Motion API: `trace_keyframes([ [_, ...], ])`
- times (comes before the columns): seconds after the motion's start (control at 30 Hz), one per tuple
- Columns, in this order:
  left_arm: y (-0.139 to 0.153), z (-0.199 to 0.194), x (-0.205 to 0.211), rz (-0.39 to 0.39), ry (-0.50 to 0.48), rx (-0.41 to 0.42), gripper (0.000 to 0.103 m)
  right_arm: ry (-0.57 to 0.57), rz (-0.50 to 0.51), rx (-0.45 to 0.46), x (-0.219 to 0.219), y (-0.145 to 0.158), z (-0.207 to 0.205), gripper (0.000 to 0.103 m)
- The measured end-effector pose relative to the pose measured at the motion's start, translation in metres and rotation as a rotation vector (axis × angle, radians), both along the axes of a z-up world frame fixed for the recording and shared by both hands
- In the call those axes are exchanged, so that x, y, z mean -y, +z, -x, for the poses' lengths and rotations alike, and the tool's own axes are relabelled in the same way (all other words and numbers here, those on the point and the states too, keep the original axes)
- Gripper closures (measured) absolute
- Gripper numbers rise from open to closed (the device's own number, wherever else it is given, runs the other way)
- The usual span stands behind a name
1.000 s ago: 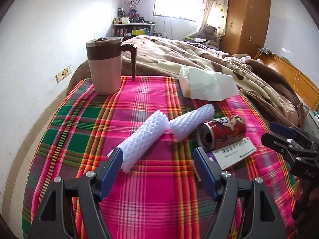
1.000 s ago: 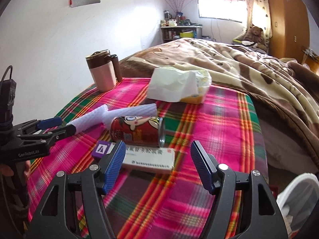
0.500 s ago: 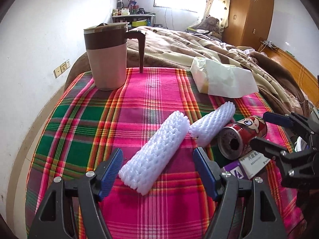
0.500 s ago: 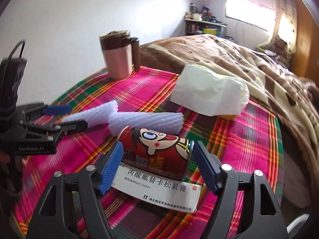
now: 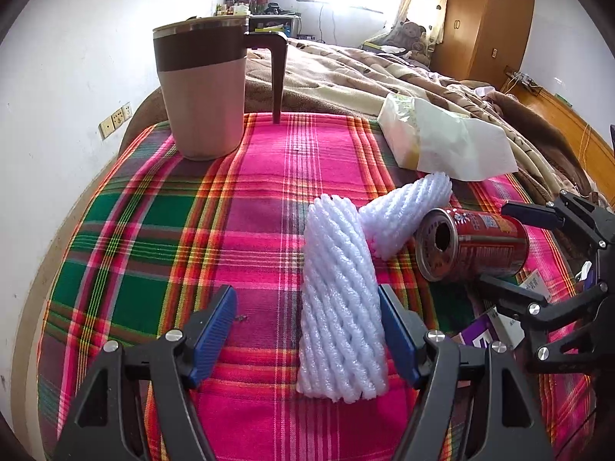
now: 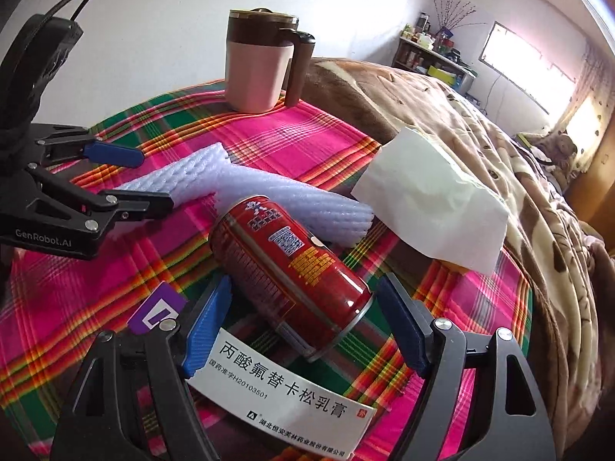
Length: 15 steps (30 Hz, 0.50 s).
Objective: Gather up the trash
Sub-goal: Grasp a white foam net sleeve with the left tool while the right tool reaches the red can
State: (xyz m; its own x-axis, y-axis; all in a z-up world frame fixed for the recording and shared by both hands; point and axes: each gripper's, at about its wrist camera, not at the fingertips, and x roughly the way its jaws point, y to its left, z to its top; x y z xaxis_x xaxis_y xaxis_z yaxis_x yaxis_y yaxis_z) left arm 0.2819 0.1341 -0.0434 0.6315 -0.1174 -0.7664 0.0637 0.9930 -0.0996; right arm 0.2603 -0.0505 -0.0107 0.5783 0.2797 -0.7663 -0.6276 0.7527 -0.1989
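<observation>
A white foam net sleeve (image 5: 340,303) lies on the plaid tablecloth (image 5: 161,230), between the open fingers of my left gripper (image 5: 307,330), close to the right finger. A second foam sleeve (image 5: 403,211) lies behind it. A red drink can (image 6: 288,269) lies on its side between the open fingers of my right gripper (image 6: 303,326); it also shows in the left wrist view (image 5: 472,246). A white and purple medicine box (image 6: 276,384) lies under the can's near end. The left gripper shows in the right wrist view (image 6: 130,178).
A pink and brown lidded mug (image 5: 203,92) stands at the far left of the table. A tissue pack (image 5: 442,138) lies at the far right. A bed with a brown blanket (image 6: 519,176) is behind the table. A wall (image 5: 57,96) is at the left.
Both grippers have moved forward and down. The foam sleeve now lies between the left fingers and the can between the right fingers. Both stay open.
</observation>
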Motion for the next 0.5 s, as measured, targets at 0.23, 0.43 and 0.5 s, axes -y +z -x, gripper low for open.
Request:
trace_keyframes([
  [0.23, 0.000, -0.006, 0.002, 0.005, 0.014, -0.005, 0.028, -0.027, -0.031, -0.018, -0.002, -0.001, -0.009, 0.024],
  [0.43, -0.001, -0.010, 0.001, 0.024, 0.030, -0.009, 0.028, -0.018, -0.052, -0.064, -0.006, -0.006, -0.011, 0.024],
  [0.5, -0.001, -0.014, -0.001, 0.026, 0.049, -0.013, 0.028, -0.016, -0.076, -0.072, -0.005, -0.003, -0.012, 0.024],
])
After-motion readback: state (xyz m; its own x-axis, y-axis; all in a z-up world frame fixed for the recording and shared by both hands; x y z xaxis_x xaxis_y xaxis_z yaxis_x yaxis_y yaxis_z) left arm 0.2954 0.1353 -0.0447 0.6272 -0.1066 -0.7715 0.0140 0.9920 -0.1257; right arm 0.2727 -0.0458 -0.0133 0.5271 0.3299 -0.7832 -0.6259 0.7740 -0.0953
